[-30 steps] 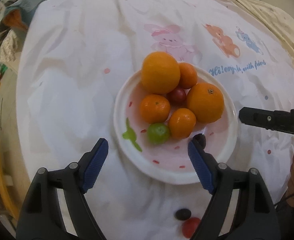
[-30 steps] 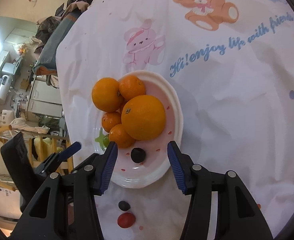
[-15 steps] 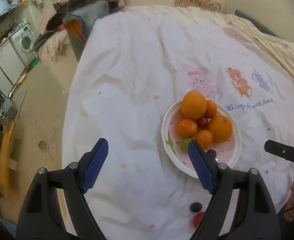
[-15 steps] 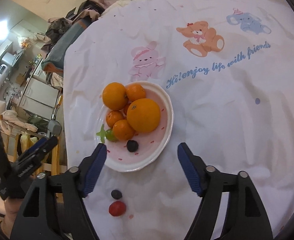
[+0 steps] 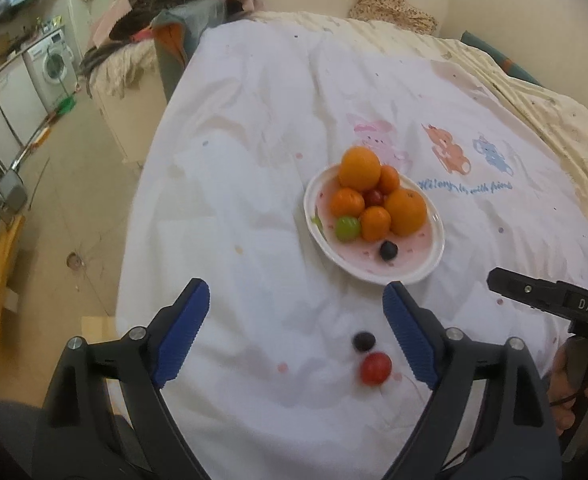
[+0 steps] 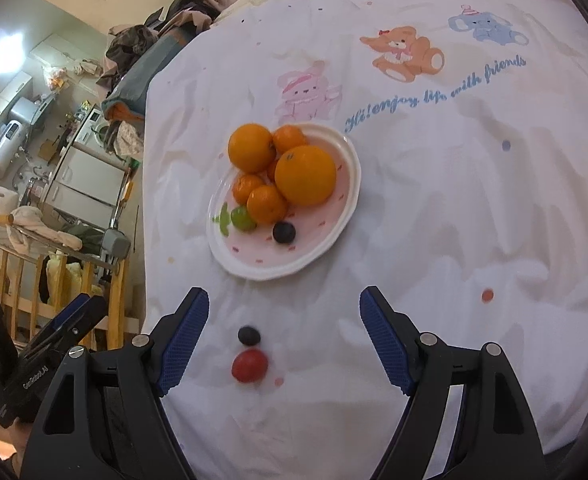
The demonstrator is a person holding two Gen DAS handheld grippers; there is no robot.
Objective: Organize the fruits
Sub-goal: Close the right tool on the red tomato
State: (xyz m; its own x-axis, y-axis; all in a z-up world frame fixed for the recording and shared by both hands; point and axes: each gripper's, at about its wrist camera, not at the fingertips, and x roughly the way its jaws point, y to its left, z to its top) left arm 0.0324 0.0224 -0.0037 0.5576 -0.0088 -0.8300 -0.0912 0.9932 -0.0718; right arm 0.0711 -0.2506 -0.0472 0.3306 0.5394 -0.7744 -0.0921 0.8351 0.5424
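Observation:
A white plate on the white cartoon cloth holds several oranges, a green fruit, a small red fruit and a dark grape. On the cloth in front of the plate lie a second dark grape and a red cherry tomato. My left gripper is open and empty, short of the plate. My right gripper is open and empty, with the loose grape and tomato between its fingers' reach.
The cloth covers a round table whose left edge drops to the floor. Clothes are piled on furniture at the back left. A wooden rail stands left of the table. A patterned cushion lies at the back.
Both grippers have drawn back and up from the plate, so the plate looks smaller and farther. The dark grape stays on the plate. Both stay open.

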